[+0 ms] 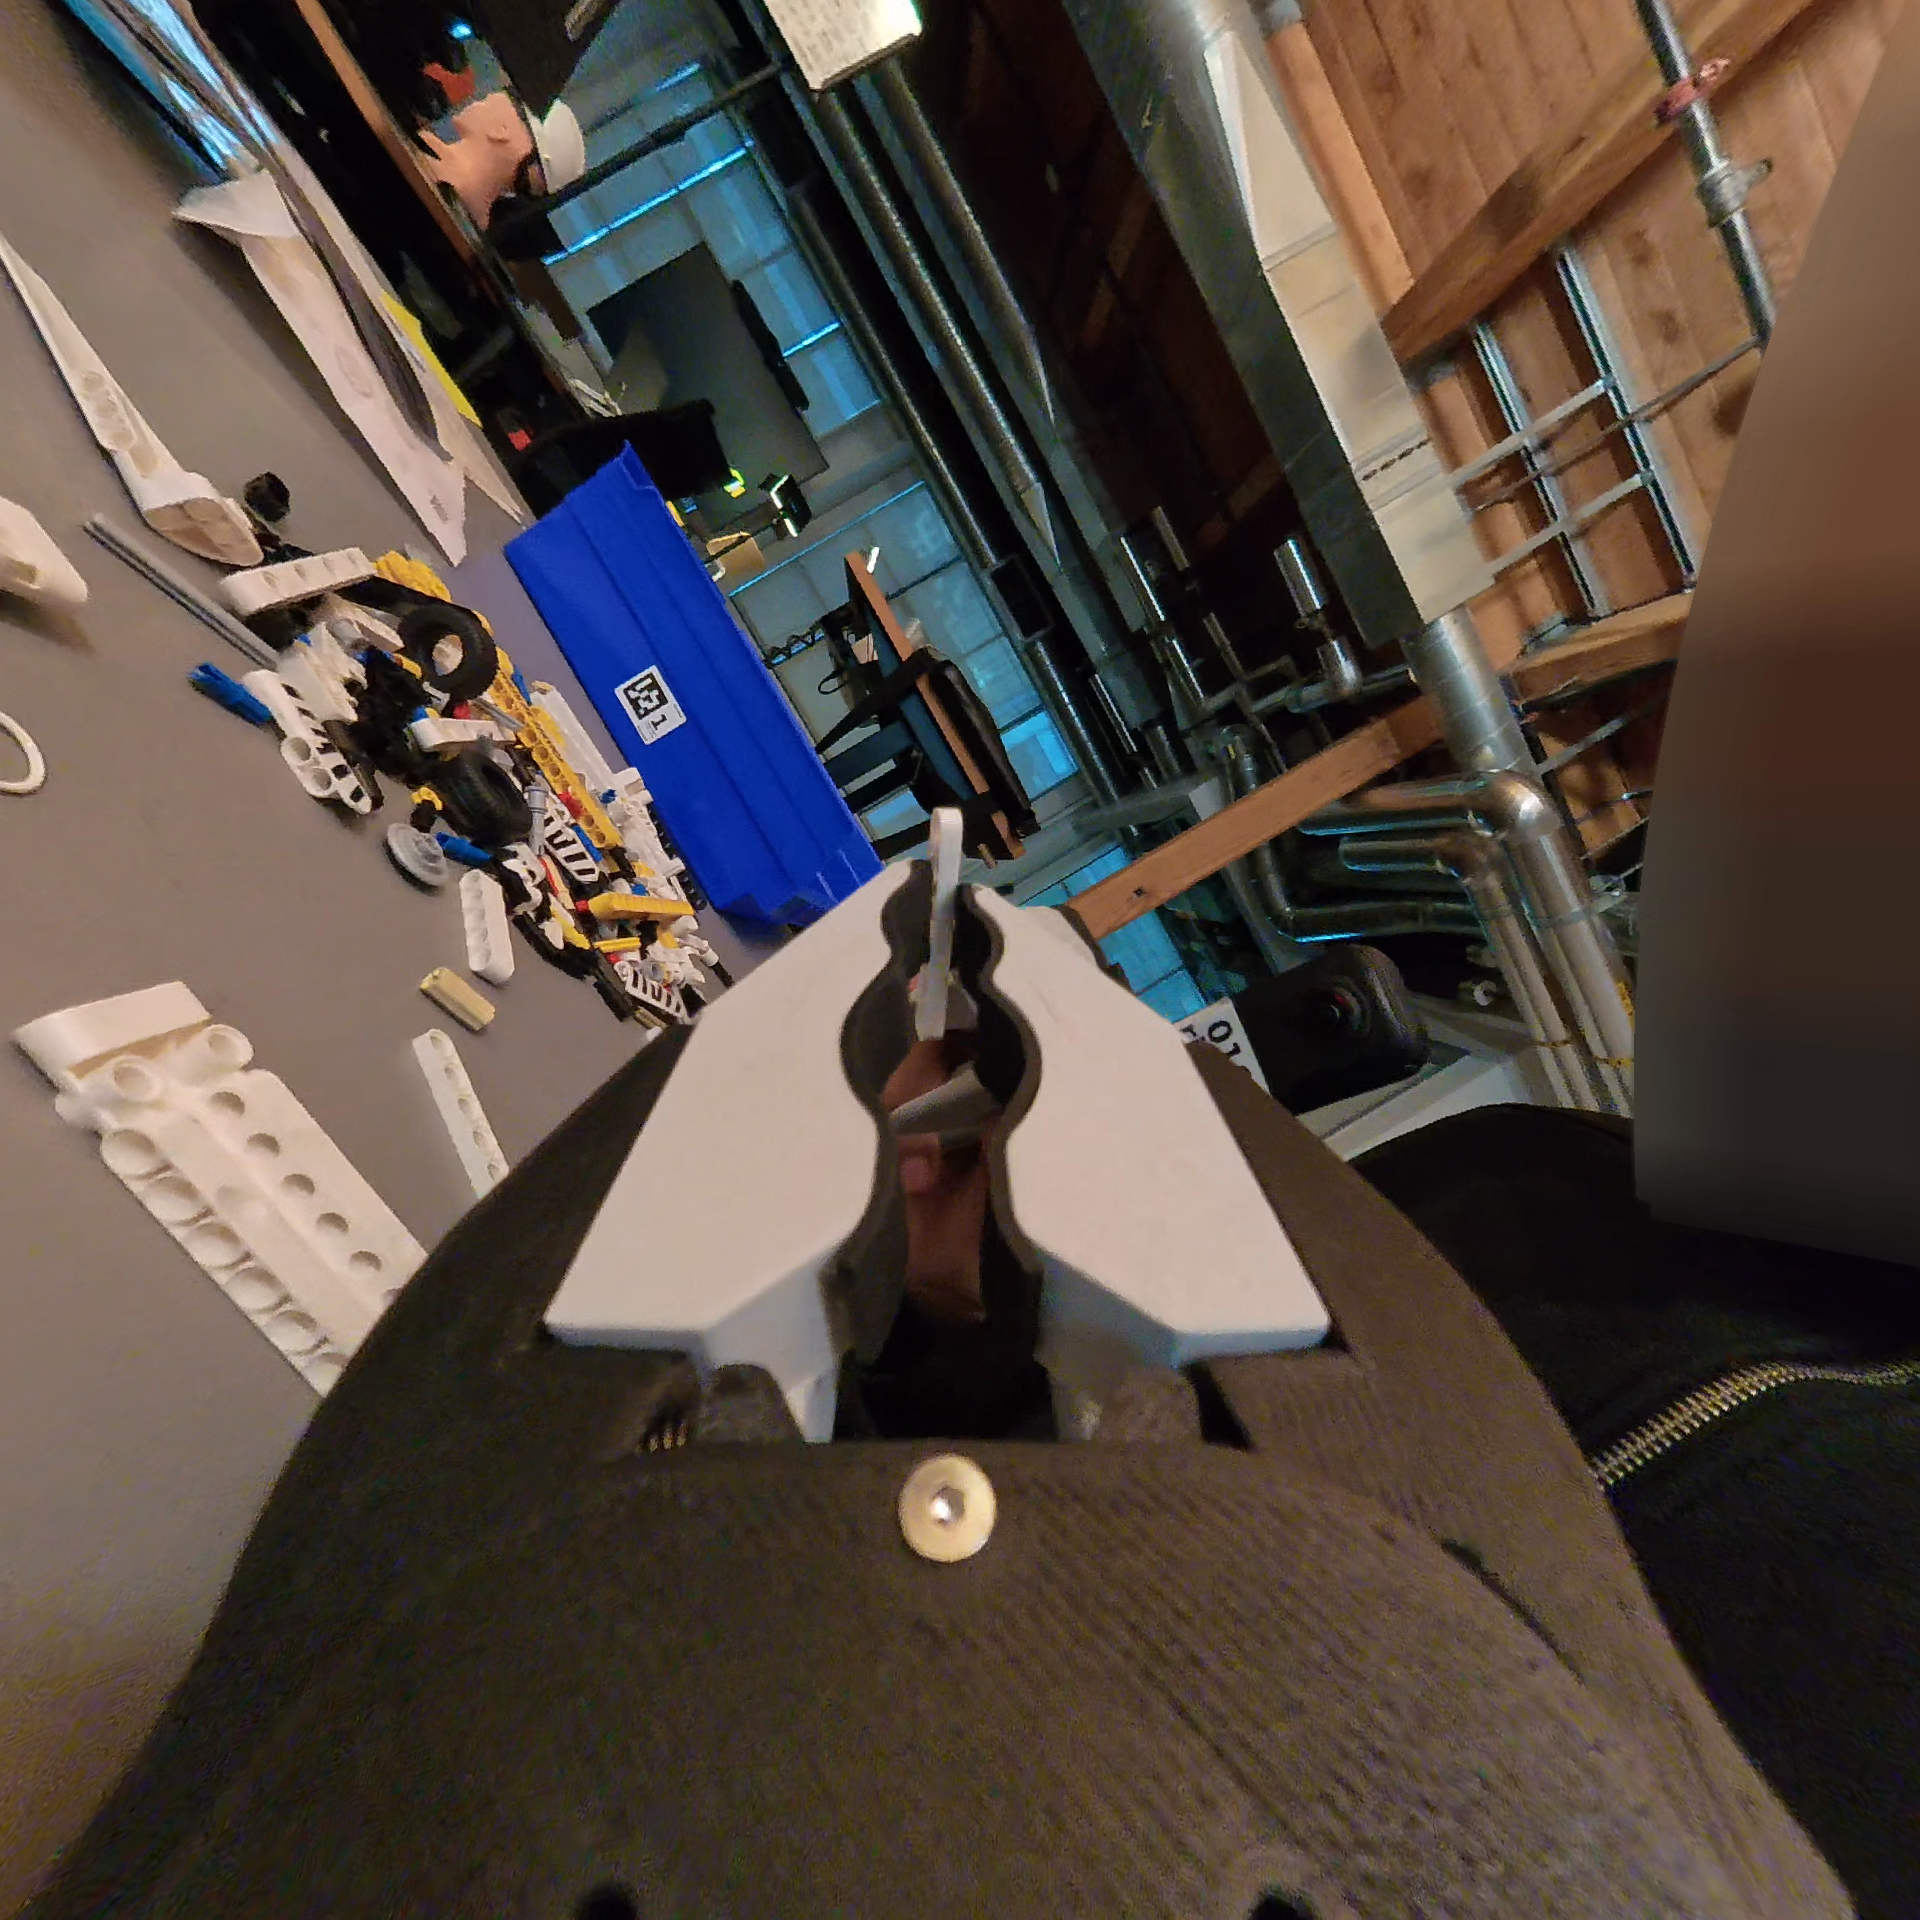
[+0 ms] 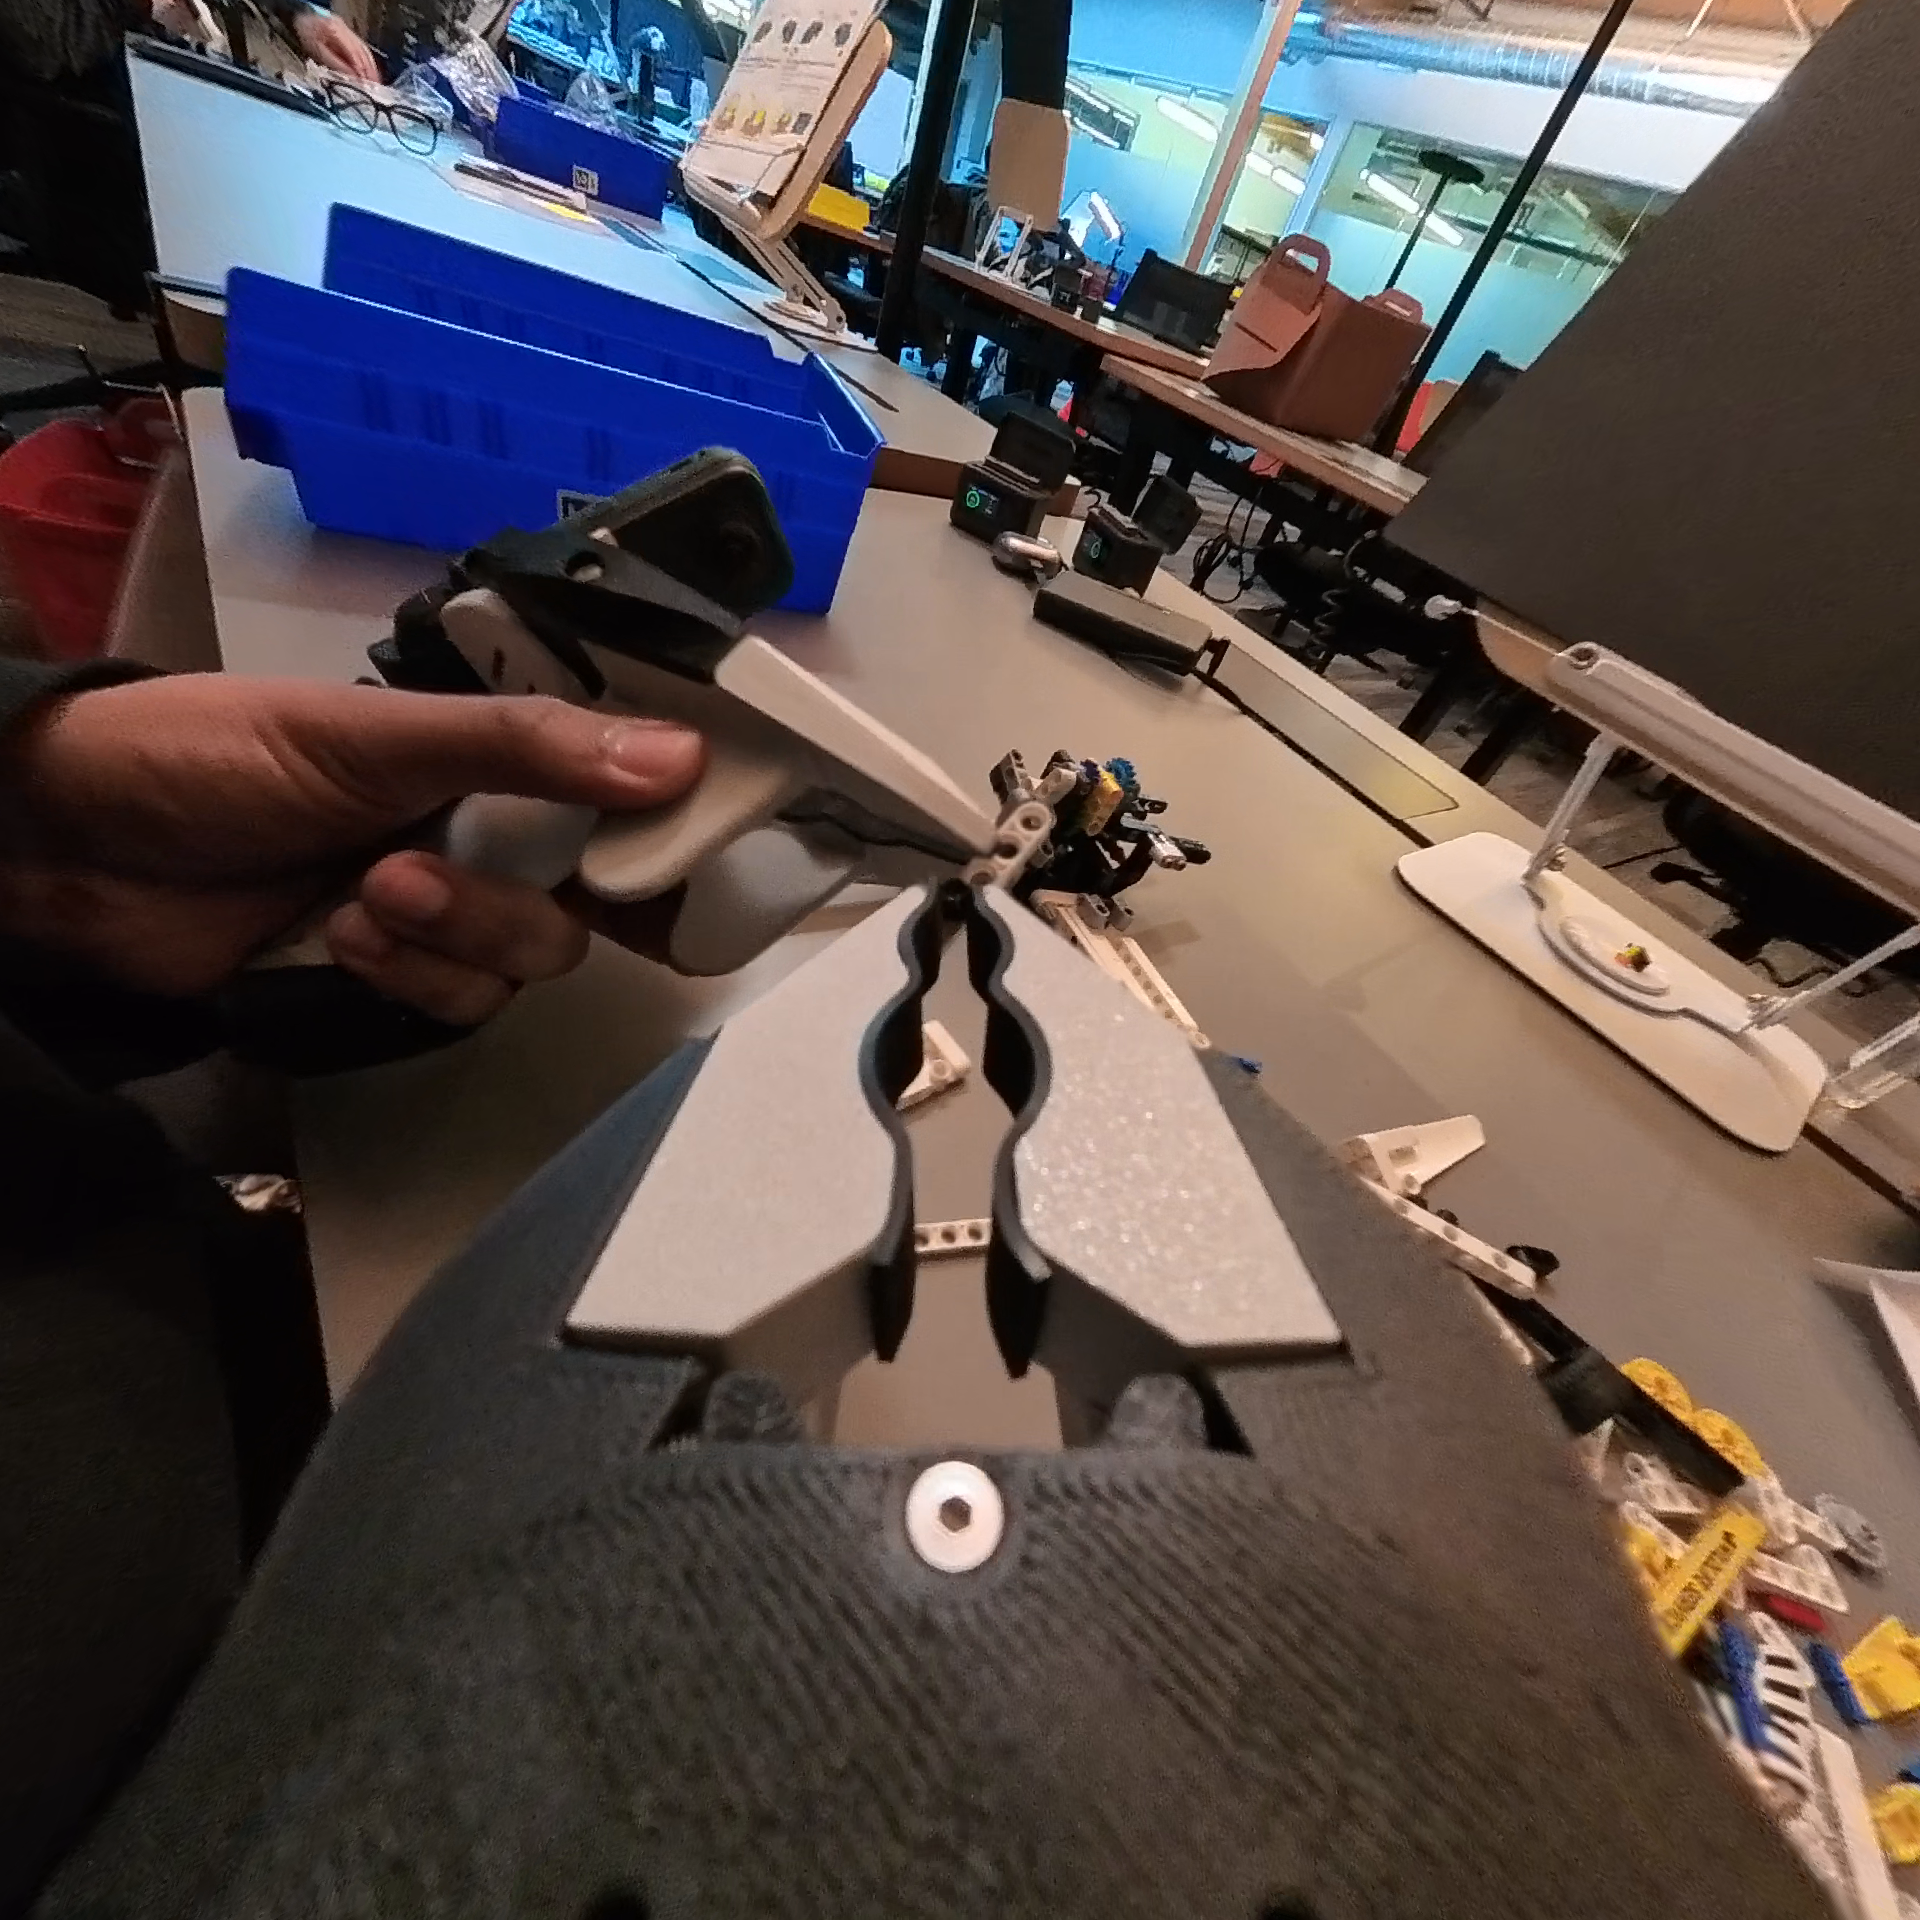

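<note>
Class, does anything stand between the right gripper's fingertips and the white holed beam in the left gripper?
Nothing visible does. The right gripper sits just beneath the white holed beam clamped in the left gripper; only a small black piece at its tips lies between.

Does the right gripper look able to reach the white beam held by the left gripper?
Probably yes. The white beam sticks out past the tips of the left gripper, and the right gripper, shut on a small black piece, sits just below its end with nothing between.
</note>
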The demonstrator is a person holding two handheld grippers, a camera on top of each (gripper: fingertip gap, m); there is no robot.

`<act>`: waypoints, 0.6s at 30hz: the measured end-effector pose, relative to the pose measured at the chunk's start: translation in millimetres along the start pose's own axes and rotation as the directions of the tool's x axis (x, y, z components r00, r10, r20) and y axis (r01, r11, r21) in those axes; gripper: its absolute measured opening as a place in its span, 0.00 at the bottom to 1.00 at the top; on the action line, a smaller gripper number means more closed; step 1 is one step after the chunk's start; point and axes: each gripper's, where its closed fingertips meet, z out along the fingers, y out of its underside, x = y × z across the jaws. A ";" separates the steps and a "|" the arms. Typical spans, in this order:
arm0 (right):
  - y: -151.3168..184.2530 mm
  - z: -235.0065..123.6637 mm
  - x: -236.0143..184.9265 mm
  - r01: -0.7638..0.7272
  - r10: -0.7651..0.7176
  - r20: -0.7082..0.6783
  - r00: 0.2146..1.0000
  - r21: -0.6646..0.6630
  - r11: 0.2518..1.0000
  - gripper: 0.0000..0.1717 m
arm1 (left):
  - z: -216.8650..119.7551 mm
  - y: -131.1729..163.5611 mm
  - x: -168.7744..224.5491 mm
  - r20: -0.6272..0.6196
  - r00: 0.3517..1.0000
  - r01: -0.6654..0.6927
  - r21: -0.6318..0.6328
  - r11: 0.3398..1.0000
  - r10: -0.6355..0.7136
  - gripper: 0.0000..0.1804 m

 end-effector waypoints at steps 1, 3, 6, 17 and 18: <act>-1.2 -0.6 -0.2 0.004 -0.004 -0.001 1.000 0.005 1.000 0.01 | 0.2 0.7 -0.2 0.004 1.000 -0.004 -0.008 1.000 0.004 0.01; -1.0 -0.8 -0.8 0.011 -0.011 -0.003 1.000 0.002 1.000 0.01 | 0.5 1.9 0.0 0.006 1.000 -0.005 -0.017 1.000 0.005 0.02; -0.8 -1.2 -1.4 0.028 -0.028 -0.008 1.000 0.004 1.000 0.01 | 0.8 3.6 -1.0 0.010 1.000 0.010 -0.021 1.000 -0.010 0.01; 0.2 4.1 -6.3 0.042 -0.043 0.018 0.999 0.013 0.999 0.02 | -0.9 3.7 -1.0 0.006 0.999 0.038 -0.005 0.999 -0.038 0.01; -0.4 3.7 -6.7 0.046 -0.046 0.019 0.999 0.013 0.999 0.01 | -1.0 3.9 -1.9 0.014 1.000 0.028 -0.005 1.000 -0.028 0.01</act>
